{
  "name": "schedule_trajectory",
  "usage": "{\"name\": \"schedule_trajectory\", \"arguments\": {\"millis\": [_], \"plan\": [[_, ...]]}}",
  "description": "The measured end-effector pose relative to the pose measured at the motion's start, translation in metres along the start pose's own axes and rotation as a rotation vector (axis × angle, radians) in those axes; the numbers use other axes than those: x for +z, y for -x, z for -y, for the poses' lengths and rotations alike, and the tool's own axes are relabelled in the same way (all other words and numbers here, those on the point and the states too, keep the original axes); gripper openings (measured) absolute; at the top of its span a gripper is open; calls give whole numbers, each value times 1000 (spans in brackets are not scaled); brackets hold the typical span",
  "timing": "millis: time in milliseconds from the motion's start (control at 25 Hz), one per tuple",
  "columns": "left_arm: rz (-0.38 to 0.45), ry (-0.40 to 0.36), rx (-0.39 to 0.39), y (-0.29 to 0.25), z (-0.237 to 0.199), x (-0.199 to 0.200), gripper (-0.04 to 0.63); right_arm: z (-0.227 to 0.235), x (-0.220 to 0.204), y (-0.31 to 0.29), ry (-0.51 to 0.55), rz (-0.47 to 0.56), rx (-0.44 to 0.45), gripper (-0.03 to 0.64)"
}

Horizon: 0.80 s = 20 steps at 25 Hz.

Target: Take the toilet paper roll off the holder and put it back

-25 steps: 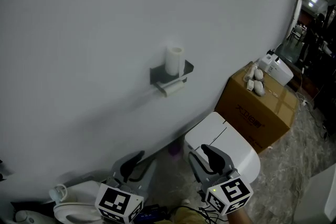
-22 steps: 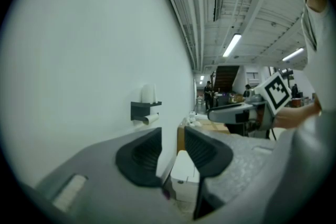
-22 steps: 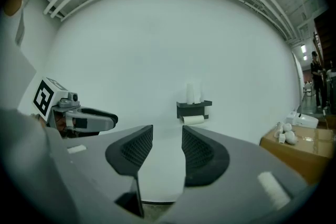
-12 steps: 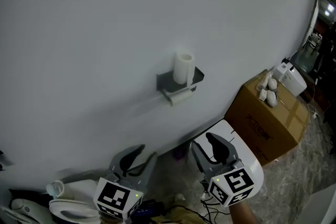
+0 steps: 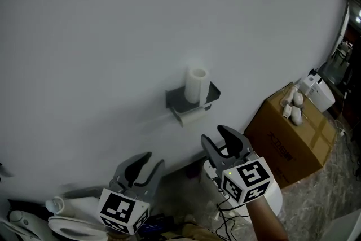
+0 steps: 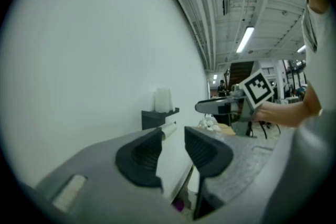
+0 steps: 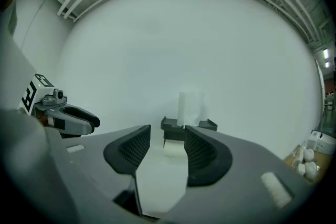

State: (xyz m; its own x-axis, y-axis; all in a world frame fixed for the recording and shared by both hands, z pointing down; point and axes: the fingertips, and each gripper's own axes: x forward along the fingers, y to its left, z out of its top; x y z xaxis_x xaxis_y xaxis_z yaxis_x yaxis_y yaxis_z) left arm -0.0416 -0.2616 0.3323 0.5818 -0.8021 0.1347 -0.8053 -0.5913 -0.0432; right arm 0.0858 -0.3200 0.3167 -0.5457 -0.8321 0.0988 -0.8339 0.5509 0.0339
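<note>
**Roll upright on the holder, both grippers empty below it**

The toilet paper roll [image 5: 197,84] stands on end in the dark holder [image 5: 179,97], fixed to the wall [image 5: 101,31]. A second white roll [image 5: 192,116] lies crosswise just under the shelf. Your right gripper [image 5: 221,144] has just been opening; its fingers are wide with nothing between them. Your left gripper [image 5: 148,165] has a moderate gap, also empty. Both are below the holder and apart from it, with bare wall all round. The cardboard box [image 5: 287,141] at right carries white lumps [image 5: 293,105]; its print is unreadable.
</note>
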Motion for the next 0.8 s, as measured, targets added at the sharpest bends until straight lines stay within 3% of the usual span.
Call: {"name": "schedule_trajectory", "arguments": {"millis": [160, 400, 800], "plan": [[4, -2, 37, -8, -7, 3, 126, 16, 16, -22, 20, 28, 16, 214], [7, 0, 105, -14, -18, 5, 126, 39, 31, -55, -43, 60, 39, 219], [6, 24, 193, -18, -28, 2, 126, 61, 39, -98, -47, 71, 76, 229]]}}
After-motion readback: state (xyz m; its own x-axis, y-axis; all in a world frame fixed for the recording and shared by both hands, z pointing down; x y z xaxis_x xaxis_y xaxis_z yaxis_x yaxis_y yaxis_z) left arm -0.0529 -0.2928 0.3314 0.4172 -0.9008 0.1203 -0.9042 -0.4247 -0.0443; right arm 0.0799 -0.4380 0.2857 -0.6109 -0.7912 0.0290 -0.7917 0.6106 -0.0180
